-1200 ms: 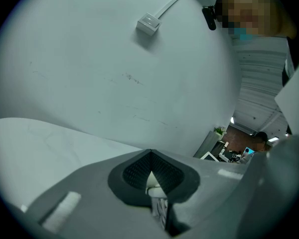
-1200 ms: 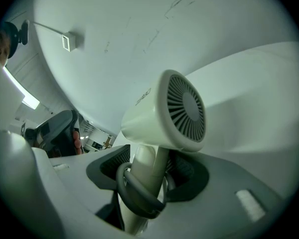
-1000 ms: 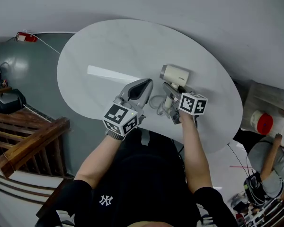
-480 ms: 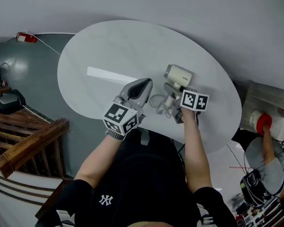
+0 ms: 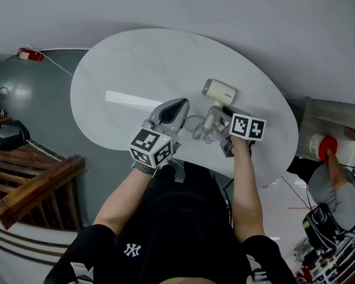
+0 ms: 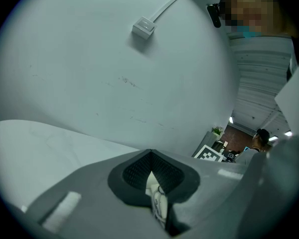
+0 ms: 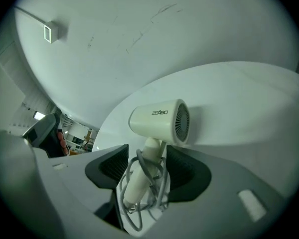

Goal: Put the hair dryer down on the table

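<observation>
Black fabric is covering the chest of the person wearing the camera, and both bare forearms are reaching forward over the near edge of a white oval table (image 5: 136, 64).

The left gripper (image 5: 178, 106), grey with a black-and-white marker cube, is hovering over the tabletop. Its jaws are pressing together at the tips. A pale bit is showing in the slit below the tips, and it cannot be identified.

The right gripper (image 5: 218, 112) is sitting just beside it, with its jaws standing apart. The handle of the cream plastic hair dryer (image 5: 219, 91) is lying between them, with a gap showing on each side, so nothing is clamping it. The hair dryer is lying on the table with its barrel past the jaw tips, and it is casting a soft shadow on the white surface. Its grey power cord (image 5: 195, 128) is looping loosely round the handle and spilling onto the table between the two grippers.

To the left of the table, a grey-green floor (image 5: 35, 105) is stretching out, and a brown wooden railing (image 5: 35, 185) is crossing the lower left. A small red object (image 5: 29, 54) is lying on the floor by the wall. A plain white wall (image 5: 254, 10) is rising behind the table. At the far right, a second person (image 5: 337, 197) is bending near a red-and-white container (image 5: 325, 147).
</observation>
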